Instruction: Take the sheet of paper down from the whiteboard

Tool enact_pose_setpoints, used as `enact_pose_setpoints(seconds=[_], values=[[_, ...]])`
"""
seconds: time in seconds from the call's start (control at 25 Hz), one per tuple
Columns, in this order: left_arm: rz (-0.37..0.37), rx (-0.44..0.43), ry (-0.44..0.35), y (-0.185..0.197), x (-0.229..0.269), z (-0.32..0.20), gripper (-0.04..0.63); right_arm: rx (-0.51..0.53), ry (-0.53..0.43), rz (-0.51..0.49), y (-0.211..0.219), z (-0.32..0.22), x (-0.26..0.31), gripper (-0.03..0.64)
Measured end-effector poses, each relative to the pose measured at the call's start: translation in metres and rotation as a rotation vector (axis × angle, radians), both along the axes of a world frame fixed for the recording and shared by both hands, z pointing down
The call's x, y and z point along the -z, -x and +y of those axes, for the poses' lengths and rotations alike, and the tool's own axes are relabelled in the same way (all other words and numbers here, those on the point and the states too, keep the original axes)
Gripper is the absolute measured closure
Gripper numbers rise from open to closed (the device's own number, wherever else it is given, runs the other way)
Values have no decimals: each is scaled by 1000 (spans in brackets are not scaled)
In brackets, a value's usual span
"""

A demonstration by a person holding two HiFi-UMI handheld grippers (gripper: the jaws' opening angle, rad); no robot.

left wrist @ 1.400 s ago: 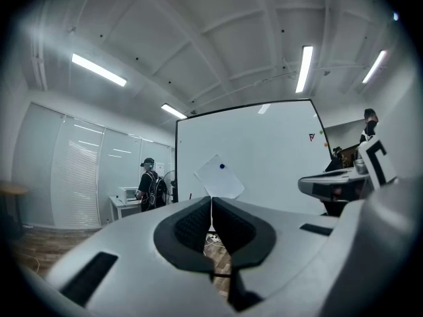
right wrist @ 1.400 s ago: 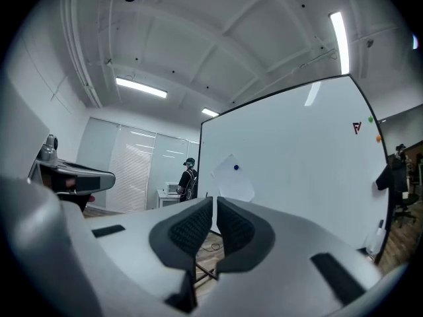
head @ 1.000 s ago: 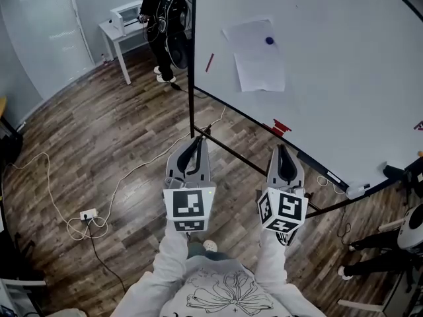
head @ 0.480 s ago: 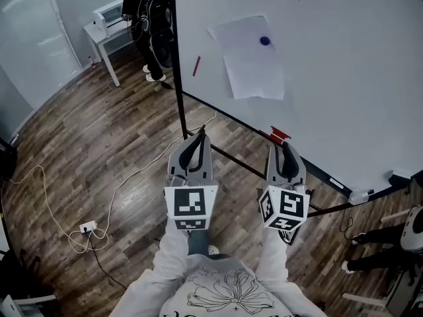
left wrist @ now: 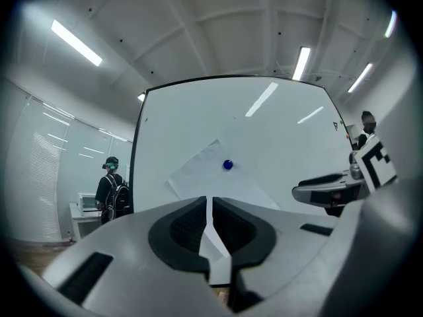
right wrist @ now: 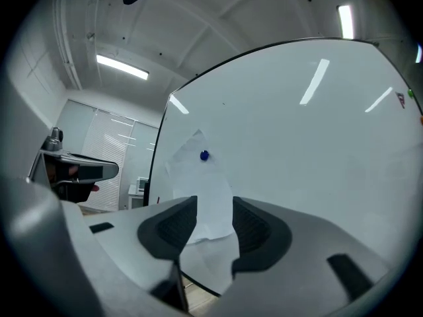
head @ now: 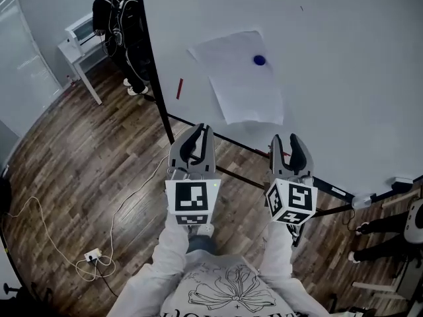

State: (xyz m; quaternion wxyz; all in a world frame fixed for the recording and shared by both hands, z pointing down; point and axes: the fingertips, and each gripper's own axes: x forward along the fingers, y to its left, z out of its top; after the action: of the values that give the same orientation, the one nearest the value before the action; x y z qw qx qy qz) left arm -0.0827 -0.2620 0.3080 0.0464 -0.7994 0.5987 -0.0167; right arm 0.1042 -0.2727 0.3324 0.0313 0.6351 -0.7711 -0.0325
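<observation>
A white sheet of paper (head: 239, 81) hangs tilted on the whiteboard (head: 344, 78), pinned by a blue round magnet (head: 259, 60). Both grippers point level at the board, below the sheet and short of it. My left gripper (head: 199, 130) is shut with nothing in it; in its own view the paper (left wrist: 213, 170) and magnet (left wrist: 228, 165) lie beyond the closed jaws of the left gripper (left wrist: 210, 205). My right gripper (head: 286, 140) has just been opening and holds nothing; through the gap of the right gripper (right wrist: 215, 218) I see the paper (right wrist: 206, 193) and magnet (right wrist: 203, 155).
A red marker (head: 179, 88) sticks to the board left of the sheet. The board's black frame post (head: 153, 78) and floor bar (head: 241, 175) stand ahead. A person with a backpack (head: 119, 25) stands by a small table (head: 76, 41). Cables and a power strip (head: 92, 255) lie on the wooden floor.
Both grippers have moved forward toward the whiteboard, and the paper looks larger and nearer. The right gripper's jaws have opened; the left stays shut.
</observation>
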Motion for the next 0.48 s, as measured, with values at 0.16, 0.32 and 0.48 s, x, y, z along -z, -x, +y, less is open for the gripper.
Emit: enact_pose_setpoints(seconds=[0.16, 0.32, 0.48], values=[[3, -50, -27, 3, 10, -39, 587, -43, 8, -2, -3, -33, 0, 454], [13, -133, -39, -8, 15, -65, 503, -79, 14, -9, -11, -54, -3, 446], [1, -188, -53, -19, 20, -81, 486, -104, 23, 6, -17, -66, -6, 444]])
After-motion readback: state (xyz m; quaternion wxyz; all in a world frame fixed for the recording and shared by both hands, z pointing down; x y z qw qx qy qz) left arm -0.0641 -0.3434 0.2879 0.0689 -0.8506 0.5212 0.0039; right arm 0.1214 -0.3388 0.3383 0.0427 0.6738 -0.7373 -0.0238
